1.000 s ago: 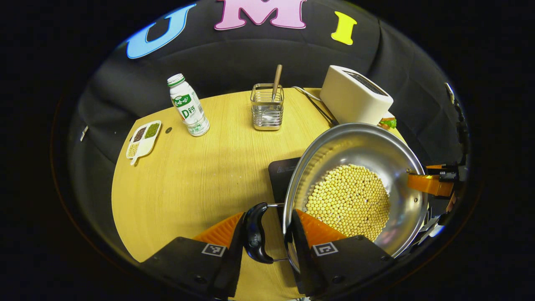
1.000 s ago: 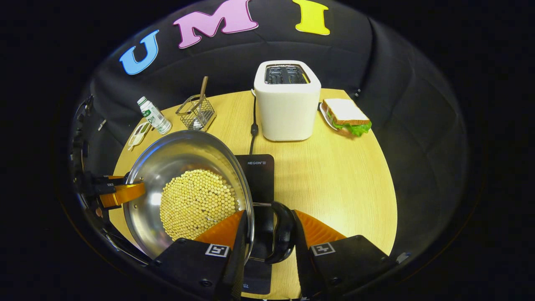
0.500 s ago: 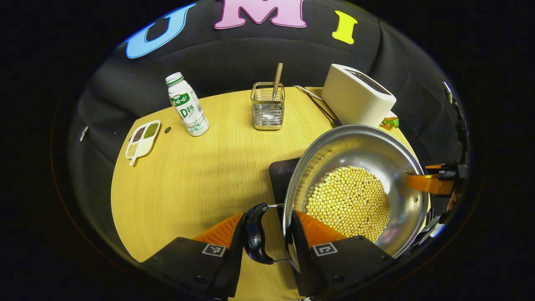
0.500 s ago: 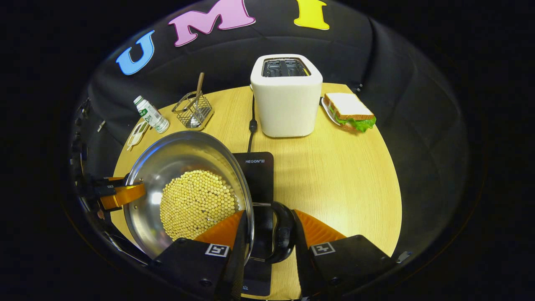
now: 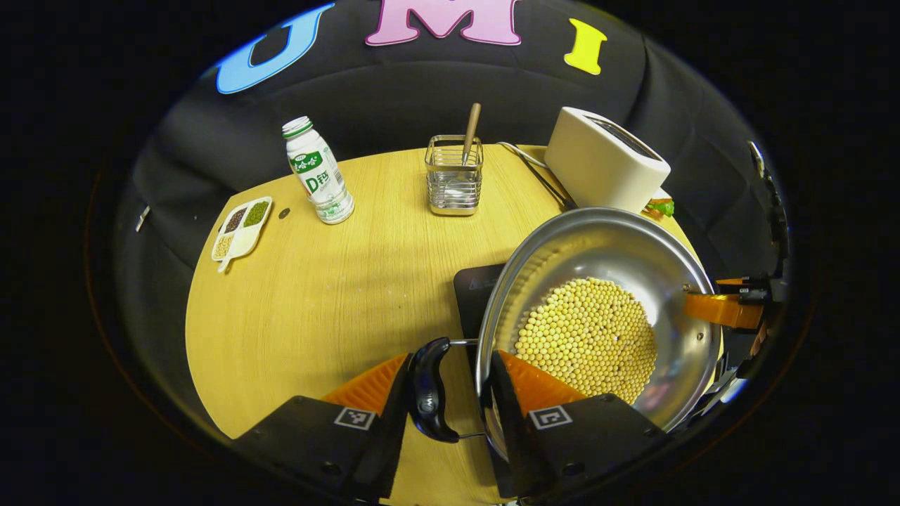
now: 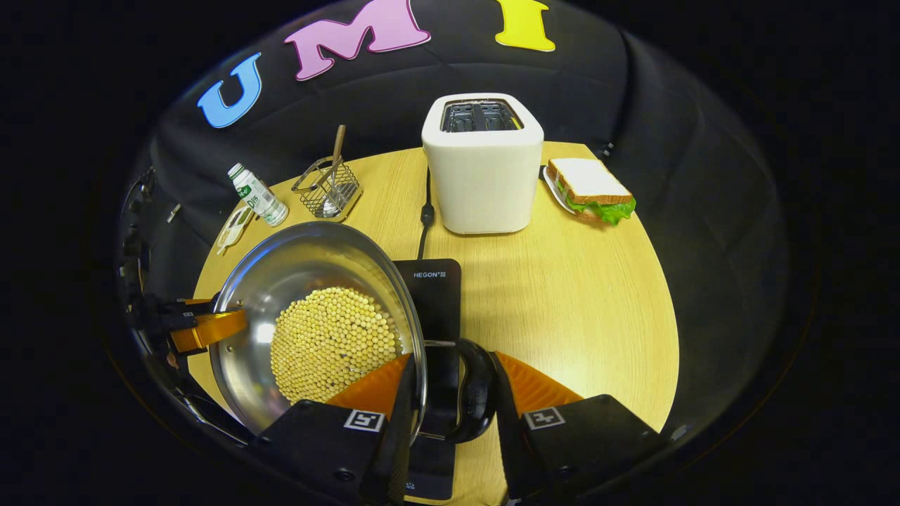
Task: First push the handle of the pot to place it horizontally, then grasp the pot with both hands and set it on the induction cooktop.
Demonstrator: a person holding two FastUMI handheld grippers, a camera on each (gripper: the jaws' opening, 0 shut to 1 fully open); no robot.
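Both views look down close from opposite sides of the pot (image 5: 605, 281), sharing the table (image 6: 583, 295)

At the bottom of the left gripper view, the left gripper (image 5: 446, 397) points forward, its jaws closed on a handle. In the right gripper view, the right gripper (image 6: 446, 400) sits bottom centre, jaws likewise clamped.

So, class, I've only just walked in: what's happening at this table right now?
A person is working two handheld grippers on a steel pot of yellow beans. The left gripper straddles the pot's rim and one black handle; the right gripper does the same at the opposite handle. The pot sits above the black cooktop on the wooden table, partly covering it; whether it rests there can't be told.
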